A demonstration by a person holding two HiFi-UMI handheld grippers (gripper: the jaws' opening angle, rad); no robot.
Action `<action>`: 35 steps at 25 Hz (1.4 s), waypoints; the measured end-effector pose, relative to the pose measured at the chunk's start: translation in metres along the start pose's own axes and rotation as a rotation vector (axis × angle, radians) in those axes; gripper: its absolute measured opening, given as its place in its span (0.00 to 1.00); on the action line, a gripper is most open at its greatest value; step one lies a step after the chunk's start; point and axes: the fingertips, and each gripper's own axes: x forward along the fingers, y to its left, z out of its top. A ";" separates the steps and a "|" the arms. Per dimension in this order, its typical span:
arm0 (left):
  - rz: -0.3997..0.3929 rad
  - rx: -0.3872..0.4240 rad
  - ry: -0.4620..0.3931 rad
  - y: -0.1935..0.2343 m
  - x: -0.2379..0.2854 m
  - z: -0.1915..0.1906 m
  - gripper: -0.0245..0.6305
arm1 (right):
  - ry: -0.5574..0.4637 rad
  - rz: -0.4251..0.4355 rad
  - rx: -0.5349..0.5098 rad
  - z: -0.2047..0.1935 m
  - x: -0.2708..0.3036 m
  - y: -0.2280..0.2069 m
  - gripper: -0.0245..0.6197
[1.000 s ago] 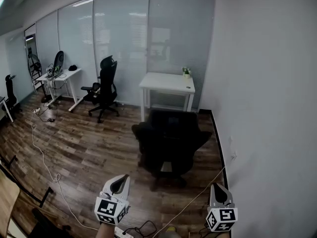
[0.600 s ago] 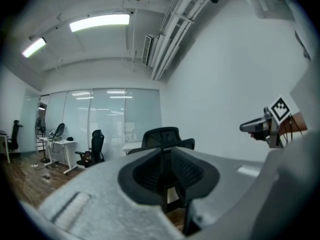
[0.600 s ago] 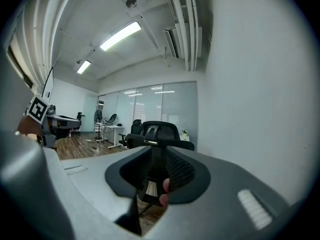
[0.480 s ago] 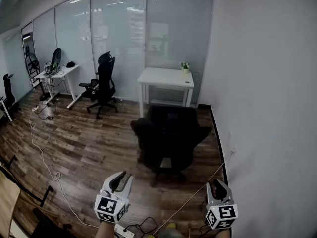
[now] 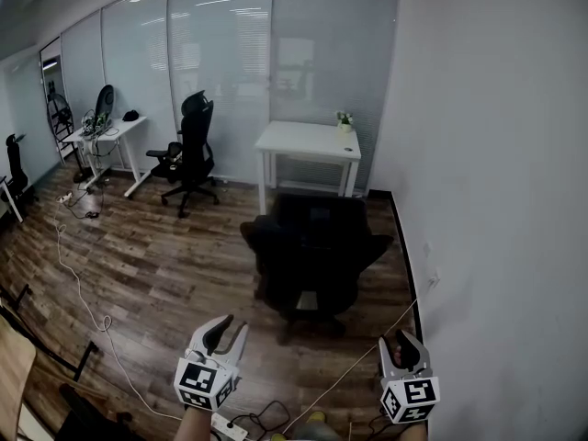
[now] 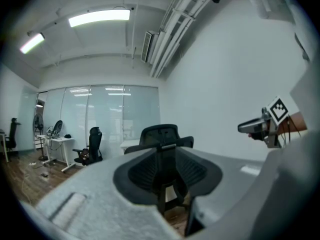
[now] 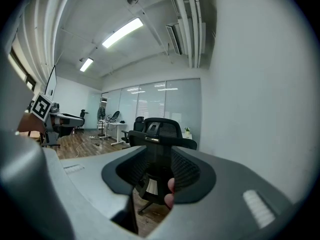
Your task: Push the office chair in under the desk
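Note:
A black office chair (image 5: pixel 312 255) stands on the wood floor with its back towards me, a short way in front of the white desk (image 5: pixel 308 142) against the glass wall. My left gripper (image 5: pixel 233 325) and right gripper (image 5: pixel 406 340) are held low, well short of the chair and apart from it. Their jaws have just been opening, and both stand open with nothing between them. The left gripper view frames the chair (image 6: pixel 160 134) between its jaws, and the right gripper view also frames the chair (image 7: pixel 162 134). A fingertip shows at the right gripper's jaw.
The white wall (image 5: pixel 496 200) runs close along the right. A second black chair (image 5: pixel 193 150) and another white desk (image 5: pixel 110 136) stand at the back left. A cable (image 5: pixel 83 292) trails over the floor, and a power strip (image 5: pixel 225 427) lies near my feet. A small plant (image 5: pixel 344 119) sits on the desk.
Both grippers' jaws have gone from shut to spread apart. The hands have stayed about where they were, and the chair has not moved.

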 end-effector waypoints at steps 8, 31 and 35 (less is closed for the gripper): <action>0.005 0.000 0.023 0.003 0.036 -0.005 0.22 | 0.016 0.015 0.006 -0.007 0.031 -0.024 0.24; 0.062 -0.029 0.094 0.004 0.192 -0.004 0.22 | 0.072 0.126 -0.010 -0.012 0.158 -0.127 0.24; 0.061 -0.004 0.109 0.009 0.219 -0.003 0.22 | 0.076 0.136 -0.001 -0.014 0.181 -0.139 0.24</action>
